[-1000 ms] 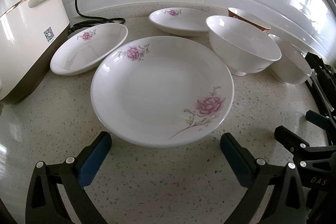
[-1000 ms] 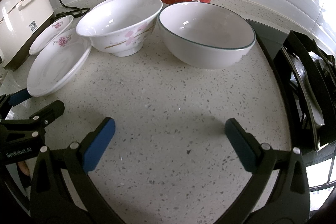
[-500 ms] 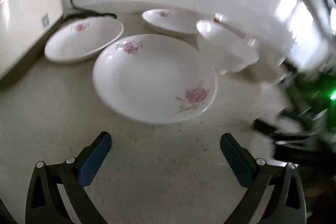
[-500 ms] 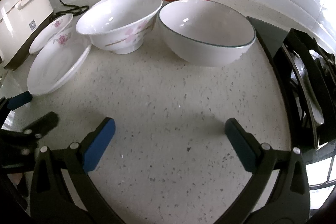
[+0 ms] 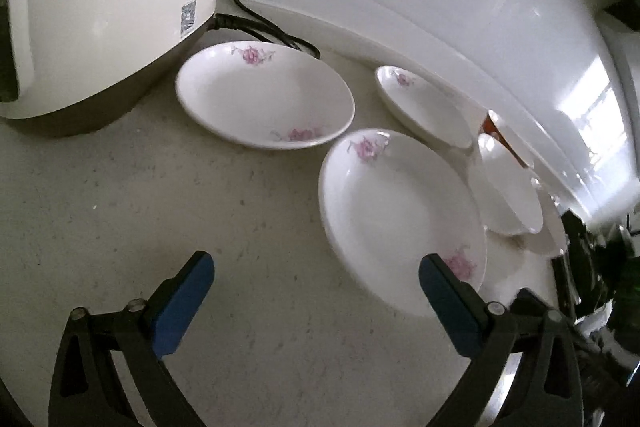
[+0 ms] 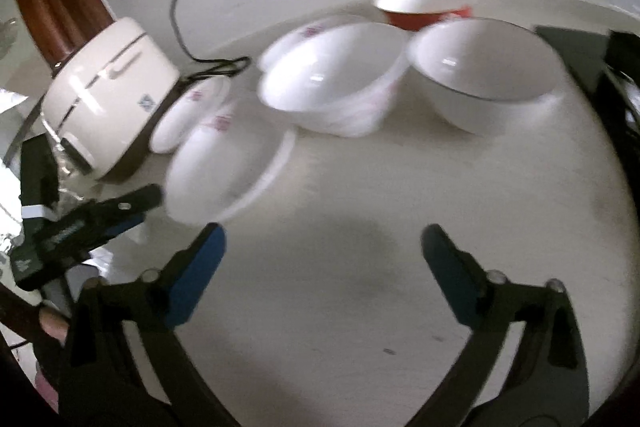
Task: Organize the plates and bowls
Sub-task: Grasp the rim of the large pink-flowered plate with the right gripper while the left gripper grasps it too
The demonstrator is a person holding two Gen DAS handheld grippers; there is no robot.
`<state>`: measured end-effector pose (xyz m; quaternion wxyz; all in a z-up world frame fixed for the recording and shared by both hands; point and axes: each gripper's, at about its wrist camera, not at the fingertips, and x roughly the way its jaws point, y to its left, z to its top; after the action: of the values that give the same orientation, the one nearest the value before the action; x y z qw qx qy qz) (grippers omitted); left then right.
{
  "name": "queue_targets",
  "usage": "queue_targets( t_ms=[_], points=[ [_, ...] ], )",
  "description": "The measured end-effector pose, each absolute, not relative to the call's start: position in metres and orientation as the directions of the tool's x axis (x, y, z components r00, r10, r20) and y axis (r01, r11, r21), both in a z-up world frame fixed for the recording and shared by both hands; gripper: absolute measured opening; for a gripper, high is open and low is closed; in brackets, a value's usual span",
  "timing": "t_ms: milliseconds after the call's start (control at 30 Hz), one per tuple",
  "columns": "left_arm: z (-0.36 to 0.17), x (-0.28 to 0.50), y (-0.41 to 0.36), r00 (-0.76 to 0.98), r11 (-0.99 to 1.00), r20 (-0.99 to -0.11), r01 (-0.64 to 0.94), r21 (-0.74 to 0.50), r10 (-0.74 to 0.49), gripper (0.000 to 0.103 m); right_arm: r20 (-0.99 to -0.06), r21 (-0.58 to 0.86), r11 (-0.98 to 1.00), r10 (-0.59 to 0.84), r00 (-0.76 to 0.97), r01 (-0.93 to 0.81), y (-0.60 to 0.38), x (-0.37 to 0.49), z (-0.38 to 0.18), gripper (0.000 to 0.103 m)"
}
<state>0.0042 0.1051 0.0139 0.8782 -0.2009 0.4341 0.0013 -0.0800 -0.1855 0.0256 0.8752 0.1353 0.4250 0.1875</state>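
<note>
Plates (image 5: 400, 219) and bowls (image 6: 332, 83) unstacked

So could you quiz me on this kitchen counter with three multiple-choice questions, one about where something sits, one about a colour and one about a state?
1. Where is the cream rice cooker in the left wrist view?
A. Left of the flowered plates
B. Right of the bowls
C. On a plate

2. What colour is the outside of the bowl at the back by the tiled wall?
A. Blue
B. Red
C. Black

3. What is between the blue pads of the right gripper?
A. A plate
B. A bowl
C. Nothing, only bare speckled countertop

Answers:
1 A: it stands at the left edge, beside the nearest white plate with pink flowers.
2 B: its outer wall shows red under a white inside.
3 C: the jaws, which have just been closing a little, stand apart over the counter with no dish in them.
</note>
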Motion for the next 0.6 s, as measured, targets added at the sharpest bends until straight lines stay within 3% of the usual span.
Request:
queue_targets(
  t_ms=[33, 167, 233, 367, 433, 533, 600],
  points=[
    [0.013, 0.007, 0.106, 0.619, 0.911, -0.765, -0.189, -0.366, -0.179, 0.089, -0.696, 0.404, 0.889, 0.452, 0.558, -0.217, -0.178, -0.077, 0.026, 0.079],
    [0.013, 0.025, 0.106, 0.613, 0.891, -0.771, -0.236, -0.389, -0.174, 0.075, -0.701, 0.448, 0.873, 0.477, 0.531, -0.193, -0.158, -0.057, 0.017, 0.065],
    [0.011, 0.032, 0.102, 0.607, 0.896, -0.779, -0.241, -0.372, -0.160, 0.063, -0.695, 0.462, 0.871, 0.474, 0.541, -0.170, -0.155, -0.055, 0.013, 0.056],
    [0.010, 0.038, 0.093, 0.623, 0.918, -0.777, -0.253, -0.305, -0.087, 0.057, -0.692, 0.468, 0.870, 0.469, 0.549, -0.153, -0.148, -0.042, 0.011, 0.052],
    [0.010, 0.039, 0.091, 0.630, 0.921, -0.773, -0.254, -0.296, -0.075, 0.043, -0.696, 0.449, 0.879, 0.457, 0.553, -0.161, -0.145, -0.038, 0.012, 0.049],
    [0.008, 0.036, 0.087, 0.640, 0.930, -0.767, -0.253, -0.267, -0.046, 0.024, -0.708, 0.399, 0.900, 0.423, 0.565, -0.174, -0.138, -0.037, 0.012, 0.033],
    [0.008, 0.031, 0.086, 0.660, 0.934, -0.750, -0.244, -0.263, -0.039, 0.019, -0.710, 0.359, 0.914, 0.400, 0.580, -0.191, -0.136, -0.040, 0.012, 0.025]
  ],
)
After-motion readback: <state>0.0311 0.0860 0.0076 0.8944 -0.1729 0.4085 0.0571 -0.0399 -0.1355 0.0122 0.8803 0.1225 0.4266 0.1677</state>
